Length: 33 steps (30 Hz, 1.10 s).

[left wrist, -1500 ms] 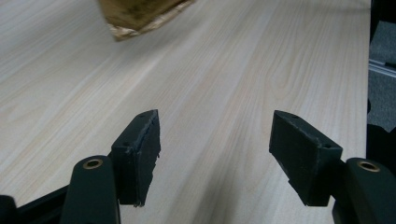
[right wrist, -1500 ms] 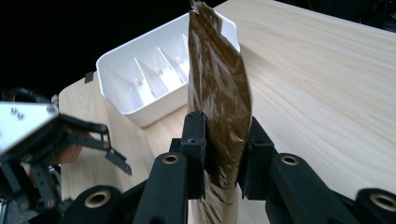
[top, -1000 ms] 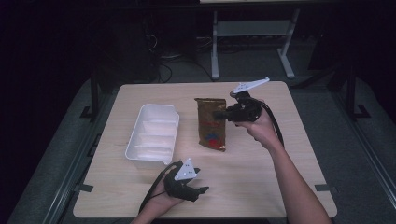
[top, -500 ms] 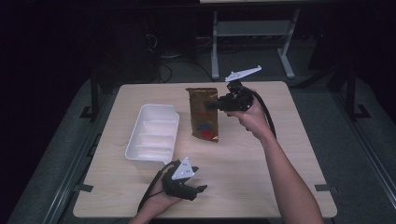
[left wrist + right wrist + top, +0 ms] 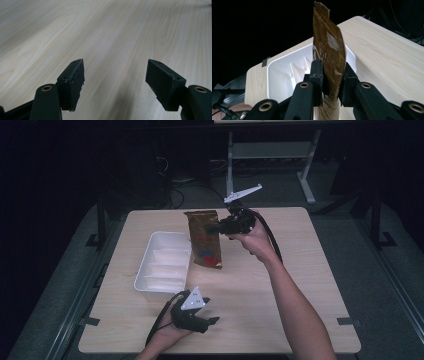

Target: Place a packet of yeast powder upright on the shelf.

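Now | right gripper [image 5: 216, 227] clamped on upright brown pouch [image 5: 204, 240] | white tray [image 5: 162, 262] at its 8 o'clock, seemingly just beside | left gripper [image 5: 207, 321] agape, empty

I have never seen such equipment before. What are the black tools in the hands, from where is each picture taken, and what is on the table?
No robot here: a person holds a hand-held clamp tool with two black jaws in each hand. The high view looks down from above the person's side of the wooden table. Each of the other two pictures comes from a camera riding on one tool, looking along its jaws.

On the table sits a white plastic tray. The right gripper is shut on a brown foil bag, holding it upright next to the tray. The left gripper rests near the table's front edge, jaws open, with bare wood between them.
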Each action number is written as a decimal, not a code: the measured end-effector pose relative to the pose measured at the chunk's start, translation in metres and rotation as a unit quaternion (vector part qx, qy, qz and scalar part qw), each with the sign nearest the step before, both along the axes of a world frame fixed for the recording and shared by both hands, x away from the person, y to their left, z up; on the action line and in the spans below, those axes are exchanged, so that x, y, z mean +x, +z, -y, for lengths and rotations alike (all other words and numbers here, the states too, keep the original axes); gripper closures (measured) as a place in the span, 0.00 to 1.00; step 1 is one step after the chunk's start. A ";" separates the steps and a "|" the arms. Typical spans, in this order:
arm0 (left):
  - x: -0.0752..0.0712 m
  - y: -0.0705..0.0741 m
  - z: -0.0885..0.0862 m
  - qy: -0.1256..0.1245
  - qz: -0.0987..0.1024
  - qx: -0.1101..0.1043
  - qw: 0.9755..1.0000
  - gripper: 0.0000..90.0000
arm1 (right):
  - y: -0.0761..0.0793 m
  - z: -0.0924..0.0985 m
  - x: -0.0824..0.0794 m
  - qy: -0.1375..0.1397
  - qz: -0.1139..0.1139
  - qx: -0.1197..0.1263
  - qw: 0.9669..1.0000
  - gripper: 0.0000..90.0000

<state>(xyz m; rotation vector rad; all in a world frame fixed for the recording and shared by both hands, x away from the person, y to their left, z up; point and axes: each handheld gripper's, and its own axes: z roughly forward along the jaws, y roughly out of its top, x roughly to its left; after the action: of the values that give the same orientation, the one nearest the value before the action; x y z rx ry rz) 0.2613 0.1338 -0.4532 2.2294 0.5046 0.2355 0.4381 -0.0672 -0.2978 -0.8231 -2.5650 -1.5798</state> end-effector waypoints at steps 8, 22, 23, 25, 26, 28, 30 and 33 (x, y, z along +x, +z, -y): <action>0.001 0.000 -0.002 0.000 0.001 -0.001 1.000 0.34 | -0.003 -0.012 0.007 0.005 -0.006 0.006 1.000 0.85; 0.002 0.001 -0.006 0.003 0.000 -0.007 1.000 0.35 | -0.004 -0.053 0.023 0.025 -0.010 0.001 1.000 0.85; 0.002 0.001 -0.006 0.003 0.000 -0.008 1.000 0.35 | -0.004 -0.056 0.024 0.025 -0.011 0.003 1.000 0.85; 0.002 0.001 -0.007 0.004 -0.001 -0.010 1.000 0.35 | -0.004 -0.062 0.027 0.026 -0.010 0.006 1.000 0.85; 0.002 0.001 -0.007 0.004 -0.002 -0.010 1.000 0.35 | -0.004 -0.062 0.027 0.026 -0.010 0.006 1.000 0.85; 0.003 0.001 -0.008 0.004 -0.002 -0.010 1.000 0.35 | -0.006 -0.066 0.031 0.025 -0.013 0.009 1.000 0.85; 0.003 0.001 -0.008 0.003 -0.002 -0.010 1.000 0.35 | -0.007 -0.068 0.034 0.026 -0.014 0.007 1.000 0.85; 0.003 0.001 -0.009 0.005 -0.001 -0.013 1.000 0.35 | -0.006 -0.075 0.038 0.025 -0.016 0.009 1.000 0.85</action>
<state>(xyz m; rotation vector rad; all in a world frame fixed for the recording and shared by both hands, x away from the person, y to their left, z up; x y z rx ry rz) 0.2645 0.1424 -0.4519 2.2030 0.5164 0.2299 0.4763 0.0076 -0.3042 -0.7690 -2.5258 -1.5592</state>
